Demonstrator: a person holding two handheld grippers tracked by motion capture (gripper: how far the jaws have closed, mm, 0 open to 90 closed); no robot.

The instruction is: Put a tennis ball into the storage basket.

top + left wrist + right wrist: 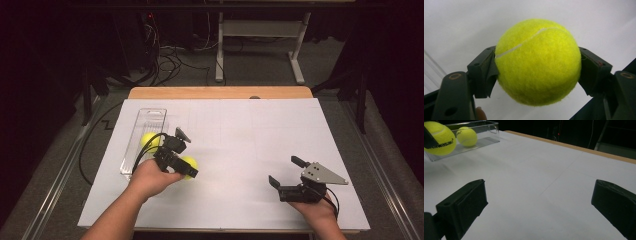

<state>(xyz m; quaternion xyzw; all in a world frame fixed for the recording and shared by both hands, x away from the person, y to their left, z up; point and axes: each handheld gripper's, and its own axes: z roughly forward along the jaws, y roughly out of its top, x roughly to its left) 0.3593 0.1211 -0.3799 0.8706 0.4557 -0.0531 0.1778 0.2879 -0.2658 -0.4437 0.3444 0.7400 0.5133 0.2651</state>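
Note:
My left gripper (187, 169) is shut on a yellow tennis ball (190, 162) just above the white table sheet, to the right of the clear tray (150, 116). In the left gripper view the ball (537, 61) is squeezed between both pads (485, 72). A second tennis ball (149, 139) lies inside the tray. My right gripper (286, 171) rests near the table's front right, open, with nothing between its jaws. In the right gripper view, past its gripper (539, 202), the held ball (439, 138) is at the far left and the other ball (467, 136) lies in the tray (492, 128).
White paper (250, 135) covers the table, with a wooden edge (220, 92) at the back. A black cable (90, 145) loops off the left side. Beyond the table are floor cables and a white desk frame (260, 30).

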